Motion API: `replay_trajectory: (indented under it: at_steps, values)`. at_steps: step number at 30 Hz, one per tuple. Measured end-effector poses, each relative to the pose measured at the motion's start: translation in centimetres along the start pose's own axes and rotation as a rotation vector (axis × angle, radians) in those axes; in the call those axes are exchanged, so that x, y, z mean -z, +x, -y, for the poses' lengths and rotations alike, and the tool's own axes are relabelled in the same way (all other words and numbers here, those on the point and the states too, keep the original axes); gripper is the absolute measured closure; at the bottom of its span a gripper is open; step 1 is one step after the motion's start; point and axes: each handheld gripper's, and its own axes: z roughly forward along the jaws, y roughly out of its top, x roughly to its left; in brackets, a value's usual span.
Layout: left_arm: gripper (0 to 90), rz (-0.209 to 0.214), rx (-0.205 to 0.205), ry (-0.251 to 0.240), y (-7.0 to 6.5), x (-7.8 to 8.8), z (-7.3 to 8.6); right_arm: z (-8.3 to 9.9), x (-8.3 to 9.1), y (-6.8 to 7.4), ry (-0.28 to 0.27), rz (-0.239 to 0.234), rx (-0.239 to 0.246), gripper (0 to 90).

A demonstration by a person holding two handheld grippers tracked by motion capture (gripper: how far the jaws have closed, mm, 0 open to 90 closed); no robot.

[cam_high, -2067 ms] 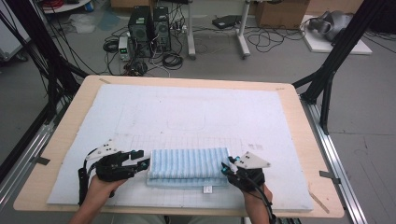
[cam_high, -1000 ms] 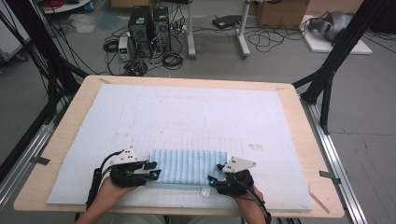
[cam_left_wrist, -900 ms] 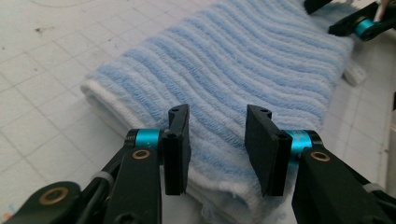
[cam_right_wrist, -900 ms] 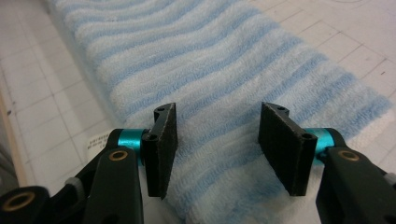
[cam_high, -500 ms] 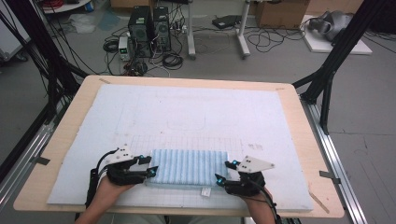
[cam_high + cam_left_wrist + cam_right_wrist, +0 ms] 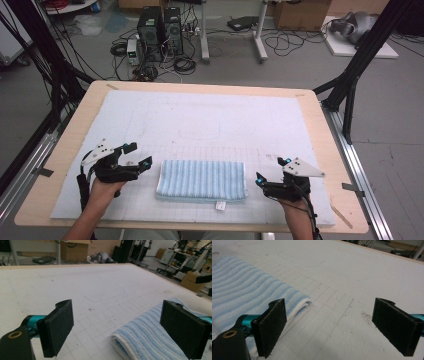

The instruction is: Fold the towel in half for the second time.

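Lying folded on the table [image 6: 310,107], the towel [image 6: 202,180] is flanked by the left gripper [image 6: 135,156] and right gripper [image 6: 272,171]; their jaws have just been opened wide, empty, probably released after folding.

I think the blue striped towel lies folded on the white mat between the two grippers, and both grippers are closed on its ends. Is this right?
Not quite. The towel does lie folded on the mat between them, but the left gripper and the right gripper are open and clear of it. Their jaws have just been opening, with nothing between them, as the high view and both gripper views show.
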Motion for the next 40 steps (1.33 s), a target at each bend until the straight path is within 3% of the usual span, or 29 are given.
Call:
replay_trajectory:
  at_steps: [4,8,23,40]
  values:
    - [12.4,-0.009,-0.025,0.006,0.3,0.3,-0.4,0.3,0.6,-0.9,-0.009,0.013,0.002,11.7]
    - [12.7,-0.020,-0.023,-0.001,0.5,0.6,-0.6,0.3,0.9,-1.4,-0.017,0.028,-0.002,11.7]
    - [13.8,-0.033,-0.033,0.007,0.6,2.2,-0.5,0.3,1.3,-0.6,-0.020,0.045,0.005,11.6]
    - [14.5,-0.048,-0.027,0.024,0.9,2.1,-0.3,0.5,0.6,-0.8,-0.023,0.041,-0.013,11.7]
